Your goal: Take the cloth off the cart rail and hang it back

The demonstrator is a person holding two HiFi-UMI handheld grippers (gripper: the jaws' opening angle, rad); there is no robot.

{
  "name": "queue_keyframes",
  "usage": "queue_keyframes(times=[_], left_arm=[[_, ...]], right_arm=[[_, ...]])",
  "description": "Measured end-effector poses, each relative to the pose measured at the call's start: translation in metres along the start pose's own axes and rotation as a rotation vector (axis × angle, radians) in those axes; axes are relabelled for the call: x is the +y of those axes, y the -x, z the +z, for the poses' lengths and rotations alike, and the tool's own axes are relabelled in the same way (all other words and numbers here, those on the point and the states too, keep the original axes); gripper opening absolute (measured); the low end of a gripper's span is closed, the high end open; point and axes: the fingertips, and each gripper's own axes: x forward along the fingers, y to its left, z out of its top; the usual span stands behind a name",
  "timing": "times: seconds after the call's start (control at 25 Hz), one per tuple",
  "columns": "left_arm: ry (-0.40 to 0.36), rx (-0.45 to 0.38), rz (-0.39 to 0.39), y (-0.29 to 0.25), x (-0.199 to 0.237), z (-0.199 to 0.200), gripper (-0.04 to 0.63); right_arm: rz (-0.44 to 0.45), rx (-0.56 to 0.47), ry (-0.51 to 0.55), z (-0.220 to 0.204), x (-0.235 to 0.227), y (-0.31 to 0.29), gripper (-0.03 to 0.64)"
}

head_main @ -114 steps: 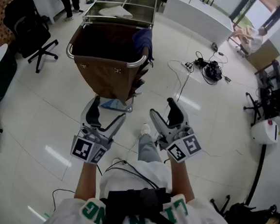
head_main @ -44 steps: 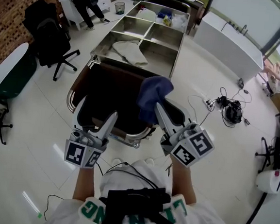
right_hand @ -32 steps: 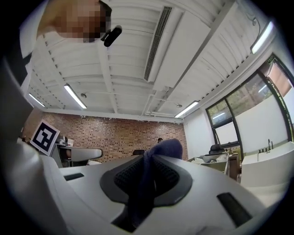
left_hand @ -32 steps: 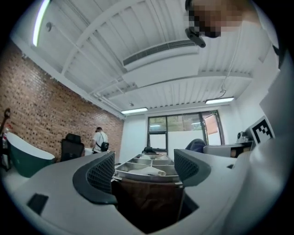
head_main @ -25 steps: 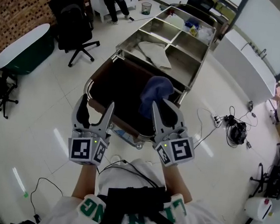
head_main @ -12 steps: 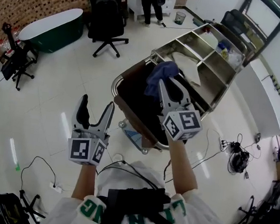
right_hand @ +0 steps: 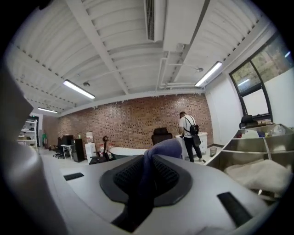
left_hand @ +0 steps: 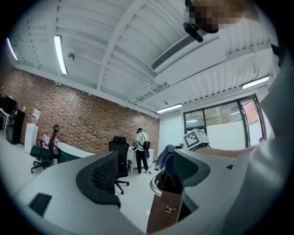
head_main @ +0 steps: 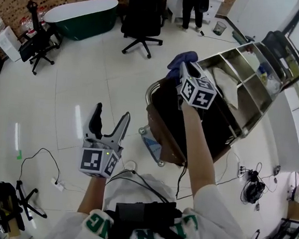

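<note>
wall: brick wall (left_hand: 82,124) ahead of the left fingers (left_hand: 103,176) | floor: pale glossy tiles (head_main: 52,97) | furniture: black office chair (head_main: 143,12), green bathtub (head_main: 80,14) beyond them | light: ceiling strip lights (left_hand: 59,53) | windows (left_hand: 216,121) to their right

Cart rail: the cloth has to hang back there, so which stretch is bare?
The rail's rounded corner beside the open floor is bare, just below the cloth shut in the right gripper. The stretch under the forearm is hidden; the steel compartments beyond hold clutter.
</note>
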Motion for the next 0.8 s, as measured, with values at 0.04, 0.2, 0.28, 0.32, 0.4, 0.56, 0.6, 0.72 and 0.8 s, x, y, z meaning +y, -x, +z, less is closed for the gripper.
queue_keyframes(times=[0.04, 0.2, 0.28, 0.32, 0.4, 0.56, 0.6, 0.72, 0.8], left_arm=[[0.004, 0.009, -0.002, 0.001, 0.003, -0.004, 0.379], [0.016, 0.031, -0.015, 0.002, 0.014, -0.014, 0.379], [0.021, 0.037, -0.023, -0.003, 0.019, -0.015, 0.379], [0.022, 0.041, -0.028, -0.006, 0.021, -0.015, 0.379], [0.023, 0.048, -0.039, -0.013, 0.024, -0.016, 0.379], [0.026, 0.055, -0.058, -0.017, 0.024, -0.019, 0.379], [0.027, 0.057, -0.062, -0.018, 0.022, -0.019, 0.379], [0.025, 0.062, -0.077, -0.022, 0.018, -0.021, 0.379], [0.025, 0.064, -0.087, -0.024, 0.016, -0.021, 0.379]], right_arm=[[-0.013, 0.048, -0.004, -0.018, -0.001, -0.011, 0.066], [-0.065, 0.232, -0.012, -0.092, 0.003, -0.039, 0.069], [-0.094, 0.291, -0.012, -0.117, 0.004, -0.047, 0.091], [-0.104, 0.297, -0.021, -0.124, 0.004, -0.050, 0.098], [-0.102, 0.272, -0.044, -0.125, 0.006, -0.054, 0.124], [-0.037, 0.234, -0.076, -0.115, 0.012, -0.053, 0.255], [-0.028, 0.232, -0.080, -0.114, 0.011, -0.051, 0.267], [-0.023, 0.228, -0.074, -0.115, 0.005, -0.045, 0.267], [-0.020, 0.194, -0.070, -0.108, 0.003, -0.040, 0.267]])
